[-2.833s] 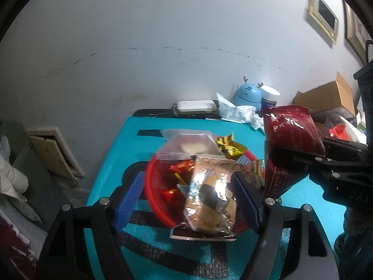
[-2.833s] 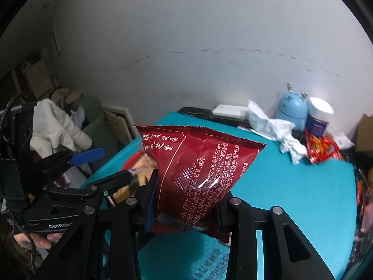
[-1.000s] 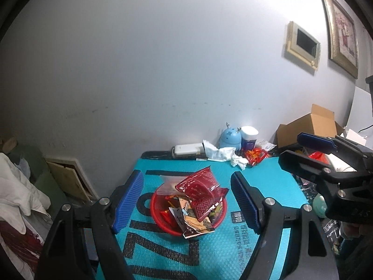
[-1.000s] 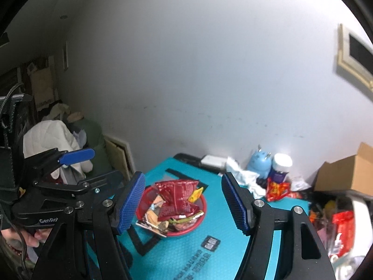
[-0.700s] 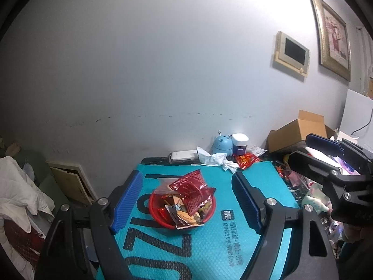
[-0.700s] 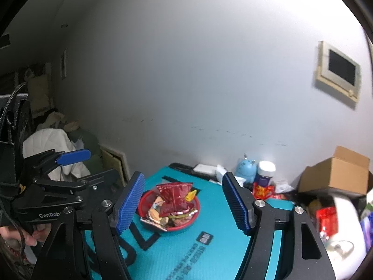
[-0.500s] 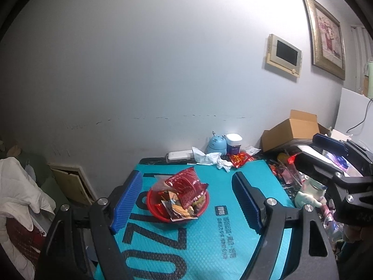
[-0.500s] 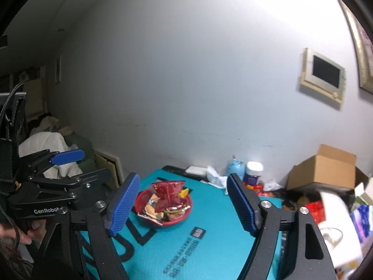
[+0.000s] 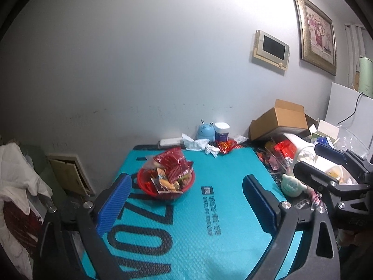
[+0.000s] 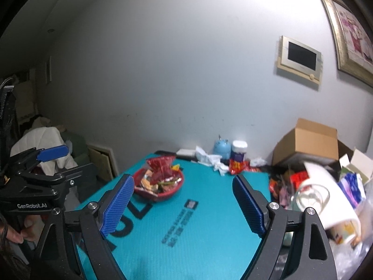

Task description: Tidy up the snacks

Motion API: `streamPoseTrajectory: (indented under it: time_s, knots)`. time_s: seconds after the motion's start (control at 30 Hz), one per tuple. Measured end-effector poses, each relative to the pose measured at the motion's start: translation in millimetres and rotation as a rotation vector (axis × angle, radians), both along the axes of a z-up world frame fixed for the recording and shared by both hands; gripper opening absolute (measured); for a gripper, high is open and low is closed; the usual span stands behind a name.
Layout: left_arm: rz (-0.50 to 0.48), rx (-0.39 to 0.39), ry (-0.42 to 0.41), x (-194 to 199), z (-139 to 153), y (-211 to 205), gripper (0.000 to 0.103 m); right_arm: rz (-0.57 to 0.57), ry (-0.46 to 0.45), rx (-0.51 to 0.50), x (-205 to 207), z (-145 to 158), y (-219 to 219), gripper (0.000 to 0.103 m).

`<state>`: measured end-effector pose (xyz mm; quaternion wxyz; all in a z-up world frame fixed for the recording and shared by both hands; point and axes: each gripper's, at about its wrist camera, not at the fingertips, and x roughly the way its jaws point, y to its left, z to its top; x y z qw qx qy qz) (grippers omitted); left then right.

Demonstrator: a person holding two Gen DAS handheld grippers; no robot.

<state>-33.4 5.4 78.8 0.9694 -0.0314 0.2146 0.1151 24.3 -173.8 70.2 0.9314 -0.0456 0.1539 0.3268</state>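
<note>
A red basket (image 9: 142, 183) (image 10: 163, 196) heaped with snack packets stands on the left part of the teal mat (image 9: 221, 233) (image 10: 198, 233). A dark red bag (image 9: 173, 161) (image 10: 159, 163) lies on top of the heap. My left gripper (image 9: 187, 179) is well back from the basket, its jaws opening with nothing between them. My right gripper (image 10: 183, 179) is also back from it, jaws opening and empty. In each wrist view, the other gripper shows at the frame's edge.
At the mat's far edge stand a blue round gadget (image 9: 205, 131), a white jar (image 9: 221, 130), crumpled tissue (image 9: 198, 143) and a red packet (image 9: 227, 145). A cardboard box (image 9: 282, 121) and assorted clutter crowd the right side. White cloth (image 9: 16, 175) lies at the left.
Both grippers let go of their packets, which now lie in the basket. Both have drawn back from the table, and their jaws stand wider.
</note>
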Motion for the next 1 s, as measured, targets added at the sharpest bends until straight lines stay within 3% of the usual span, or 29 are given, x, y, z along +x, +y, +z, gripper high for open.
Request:
streamPoseTrajectory:
  time_s: [0.53,1.0]
  knots:
    - [0.056,-0.081,0.060,-18,-46,4,0.097,0.069,0.128,-0.024,-12,-51,8,0.087]
    - [0.085,-0.106,0.072,-14,-54,15,0.097,0.112,0.132,-0.045,-6,-52,21,0.087]
